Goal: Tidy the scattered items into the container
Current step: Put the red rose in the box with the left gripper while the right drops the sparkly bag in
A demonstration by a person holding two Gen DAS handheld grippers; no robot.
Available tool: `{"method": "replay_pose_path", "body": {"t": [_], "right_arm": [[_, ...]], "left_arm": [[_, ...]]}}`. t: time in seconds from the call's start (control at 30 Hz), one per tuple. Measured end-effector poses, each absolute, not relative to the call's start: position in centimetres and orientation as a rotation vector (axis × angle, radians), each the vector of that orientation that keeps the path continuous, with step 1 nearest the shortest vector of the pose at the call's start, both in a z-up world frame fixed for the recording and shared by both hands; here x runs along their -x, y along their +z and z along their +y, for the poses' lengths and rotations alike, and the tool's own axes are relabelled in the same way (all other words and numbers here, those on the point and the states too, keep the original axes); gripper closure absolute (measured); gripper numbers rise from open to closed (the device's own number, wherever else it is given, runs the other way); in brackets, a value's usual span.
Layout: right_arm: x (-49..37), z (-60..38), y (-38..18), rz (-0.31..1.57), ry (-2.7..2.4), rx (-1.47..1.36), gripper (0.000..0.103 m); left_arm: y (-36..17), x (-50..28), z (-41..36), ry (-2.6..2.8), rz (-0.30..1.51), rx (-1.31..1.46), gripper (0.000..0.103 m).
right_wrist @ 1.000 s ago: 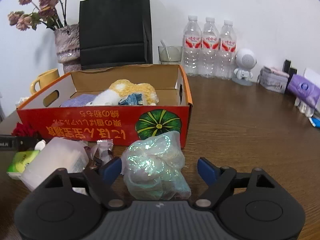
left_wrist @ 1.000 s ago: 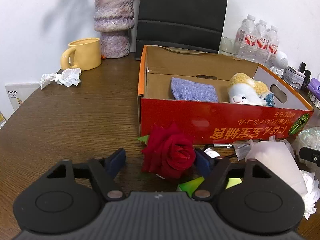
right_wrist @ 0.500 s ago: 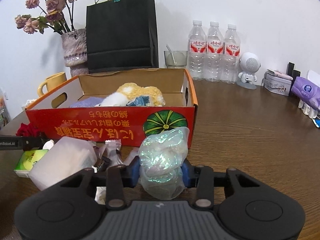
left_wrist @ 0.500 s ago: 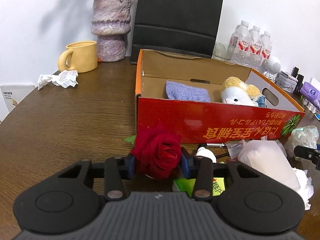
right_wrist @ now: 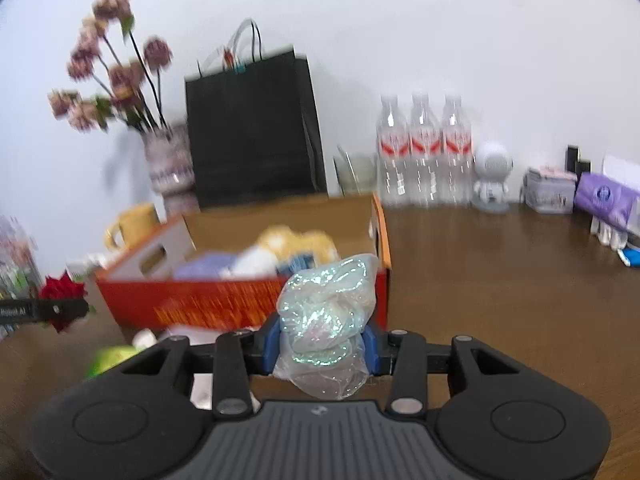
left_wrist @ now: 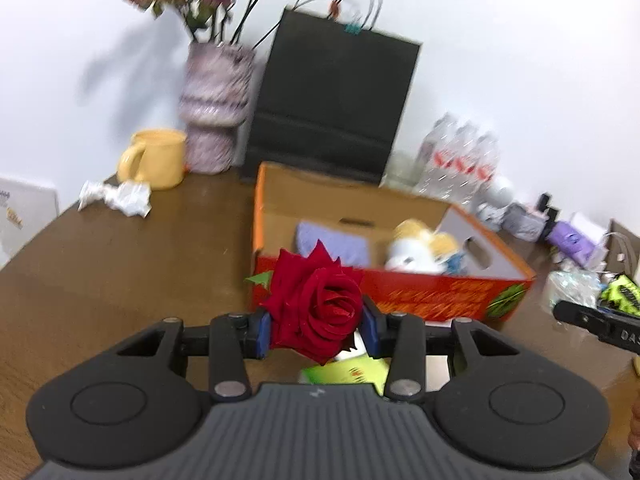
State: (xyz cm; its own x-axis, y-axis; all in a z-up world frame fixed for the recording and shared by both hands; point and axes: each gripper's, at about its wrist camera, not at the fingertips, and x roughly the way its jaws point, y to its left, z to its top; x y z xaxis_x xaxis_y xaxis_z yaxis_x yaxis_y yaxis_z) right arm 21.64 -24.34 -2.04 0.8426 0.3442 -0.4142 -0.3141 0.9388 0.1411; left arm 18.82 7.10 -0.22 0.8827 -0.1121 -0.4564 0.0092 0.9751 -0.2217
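Observation:
My left gripper point(left_wrist: 318, 330) is shut on a red rose point(left_wrist: 320, 308), lifted off the table in front of the red cardboard box point(left_wrist: 420, 296). My right gripper point(right_wrist: 320, 346) is shut on a shiny iridescent plastic bag point(right_wrist: 326, 320), held up before the same box point(right_wrist: 224, 304). Inside the box lie a blue cloth point(left_wrist: 332, 242) and a white-and-yellow plush toy point(left_wrist: 416, 250). In the right wrist view the rose point(right_wrist: 62, 290) and the left gripper's finger point(right_wrist: 44, 310) show at the far left. A green packet point(left_wrist: 348, 372) lies below the rose.
Behind the box stand a black paper bag point(left_wrist: 332, 108), a vase of dried flowers point(left_wrist: 216, 104), a yellow mug point(left_wrist: 154, 158) and three water bottles point(right_wrist: 424, 152). Crumpled tissue point(left_wrist: 116, 196) lies at the left. Small boxes and a purple pack point(right_wrist: 608, 200) line the right.
Both grippers closed, the left on the rose and the right on the shiny bag, then rose off the table with them. The view tilted up.

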Motion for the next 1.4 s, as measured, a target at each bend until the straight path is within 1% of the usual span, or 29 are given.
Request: {"method": "replay_pose_path", "body": {"t": [0.13, 0.27, 0.43, 0.57, 0.77, 0.9, 1.03, 1.1, 1.17, 1.2, 1.27, 1.3, 1.33, 1.37, 1.4], "right_arm": [[-22.2, -23.7, 0.9, 0.399, 0.404, -0.043, 0.064], [-24.7, -21.7, 3.8, 0.362, 0.426, -0.020, 0.064], [-30.4, -19.0, 5.2, 0.375, 0.409, -0.042, 0.064], [-34.9, -17.2, 4.0, 0.446, 0.427, -0.068, 0.064], [-40.3, -15.7, 0.4, 0.548, 0.379, -0.044, 0.064], [-43.2, -16.0, -1.5, 0.626, 0.345, -0.048, 0.064], [-44.6, -16.3, -2.5, 0.665, 0.310, -0.048, 0.063], [-44.6, -16.4, -2.6, 0.669, 0.309, -0.048, 0.060], [-44.5, -16.4, -2.6, 0.667, 0.300, -0.044, 0.047], [-44.4, -16.3, -2.5, 0.667, 0.298, -0.041, 0.044], [-44.5, -16.3, -2.5, 0.669, 0.304, -0.042, 0.034], [-44.5, -16.2, -2.4, 0.668, 0.305, -0.041, 0.031], [-44.4, -16.1, -2.3, 0.666, 0.304, -0.036, 0.024], [-44.3, -16.1, -2.2, 0.664, 0.303, -0.032, 0.018], [-44.3, -16.0, -2.1, 0.661, 0.303, -0.028, 0.016]], "left_arm": [[2.8, -19.4, 6.7, -0.122, 0.437, 0.188, 0.061], [5.5, -21.4, 5.8, -0.103, 0.359, 0.139, 0.060], [6.4, -26.4, 5.5, -0.090, 0.339, 0.188, 0.060], [5.1, -30.7, 5.5, -0.049, 0.366, 0.252, 0.060], [1.7, -36.7, 5.4, -0.030, 0.506, 0.235, 0.060], [0.1, -38.3, 5.8, -0.021, 0.565, 0.244, 0.060], [-0.1, -38.6, 5.7, -0.018, 0.581, 0.235, 0.060], [-0.2, -38.8, 5.6, -0.018, 0.591, 0.229, 0.060], [-0.4, -39.0, 5.3, -0.017, 0.605, 0.221, 0.059], [-0.5, -39.1, 5.2, -0.016, 0.612, 0.218, 0.056], [-0.5, -39.1, 5.0, -0.015, 0.616, 0.209, 0.048], [-0.4, -39.1, 5.0, -0.014, 0.613, 0.205, 0.039], [-0.3, -39.0, 5.0, -0.012, 0.607, 0.202, 0.031], [-0.2, -38.9, 5.0, -0.011, 0.601, 0.199, 0.028], [-0.1, -38.8, 4.9, -0.011, 0.597, 0.194, 0.024]]}}
